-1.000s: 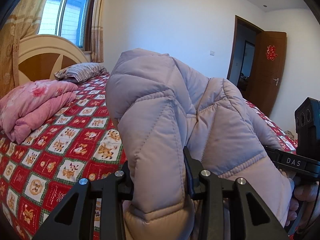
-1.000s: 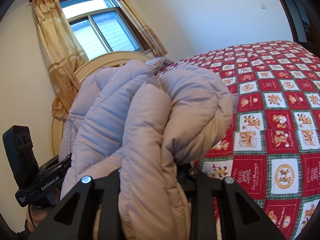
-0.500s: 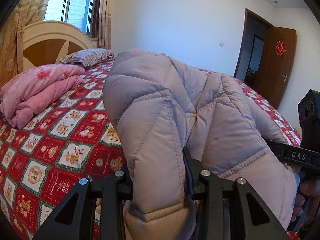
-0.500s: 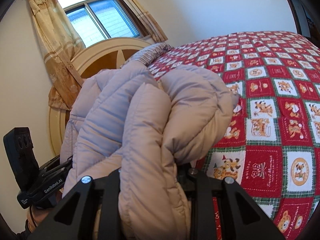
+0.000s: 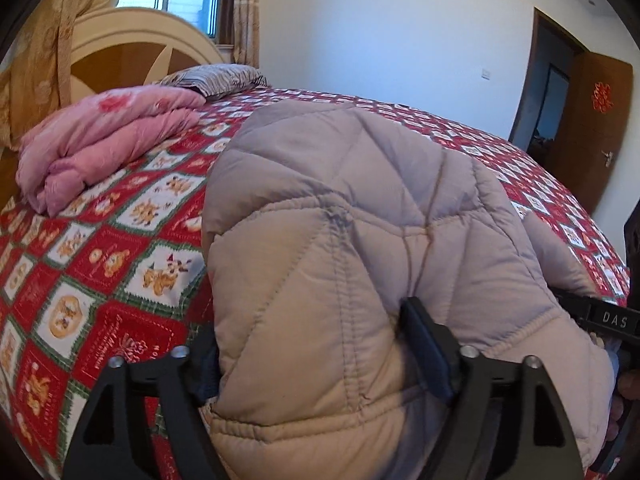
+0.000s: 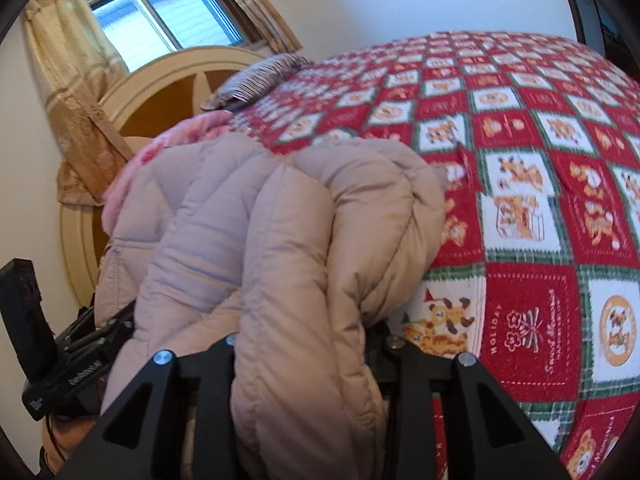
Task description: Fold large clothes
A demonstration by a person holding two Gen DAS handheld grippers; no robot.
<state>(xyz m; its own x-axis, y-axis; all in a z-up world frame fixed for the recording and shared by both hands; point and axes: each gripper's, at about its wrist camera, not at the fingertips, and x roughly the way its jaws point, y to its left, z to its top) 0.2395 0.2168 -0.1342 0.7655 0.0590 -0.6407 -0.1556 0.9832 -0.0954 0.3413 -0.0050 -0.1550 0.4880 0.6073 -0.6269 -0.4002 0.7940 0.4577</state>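
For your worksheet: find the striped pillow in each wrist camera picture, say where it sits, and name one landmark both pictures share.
Left wrist view: the striped pillow lies upper left, behind the folded pink quilt, beside the headboard.
Right wrist view: the pillow lies upper centre-left, at the head of the bed.
Shared landmark: the cream arched headboard.

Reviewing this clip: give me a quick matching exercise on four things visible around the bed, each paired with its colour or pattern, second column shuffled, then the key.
Things:
1. puffer jacket
2. folded quilt
3. pillow
4. bedspread

Colour or pattern:
A. red and white squares with bear pictures
B. pink with a flower print
C. pale beige, quilted stitching
D. grey and white stripes

Pairs: 1-C, 2-B, 3-D, 4-A
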